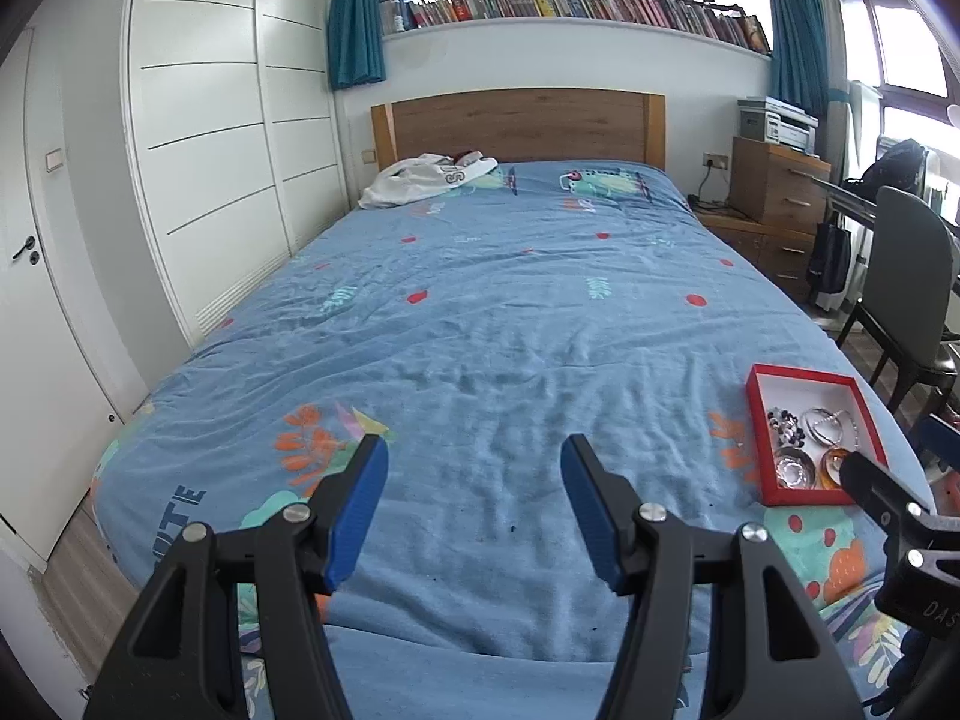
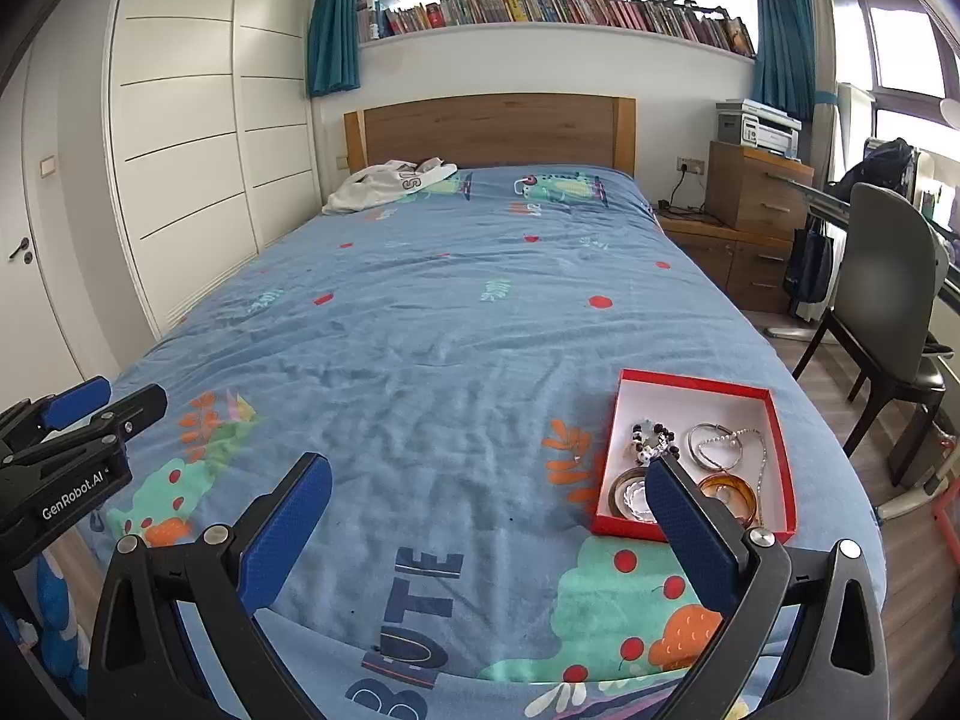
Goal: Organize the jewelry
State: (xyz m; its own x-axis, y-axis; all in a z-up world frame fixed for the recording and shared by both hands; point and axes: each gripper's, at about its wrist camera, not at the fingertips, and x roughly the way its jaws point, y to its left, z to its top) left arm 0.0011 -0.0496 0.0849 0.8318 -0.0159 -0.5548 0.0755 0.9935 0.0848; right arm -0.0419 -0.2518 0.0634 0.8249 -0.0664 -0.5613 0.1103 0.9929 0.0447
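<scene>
**A:** Where is the jewelry?

**B:** All of it lies in the shallow red cardboard tray with a white inside (image 2: pixel 780 450), which rests flat on the blue patterned bedspread (image 2: pixel 450 330) at the near right of the bed. Inside, at the far left, lies a black-and-white beaded bracelet (image 2: pixel 654 441). To its right lie thin silver bangles (image 2: pixel 711 447) with a pearl-and-silver chain (image 2: pixel 757 450) looped across them. Along the near side lie a clear faceted bangle (image 2: pixel 627 495) and an amber glass bangle (image 2: pixel 735 495).

**A:** And the right gripper (image 2: pixel 489 519)?

**B:** Its blue-padded jaws are spread wide with nothing between them. It hangs over the near end of the bed; its right finger overlaps the tray's near side in that view, though I cannot tell whether it touches.

**A:** The left gripper (image 1: pixel 474 507)?

**B:** Also spread wide and holding nothing, over bare bedspread to the left of the tray and well apart from it. From its camera the tray (image 1: pixel 757 438) shows at the right, with the right gripper's dark finger just in front of it.

**A:** Anything else on the bed?

**B:** A crumpled white garment (image 1: pixel 420 180) at the far left, by the wooden headboard (image 1: pixel 522 126).
</scene>
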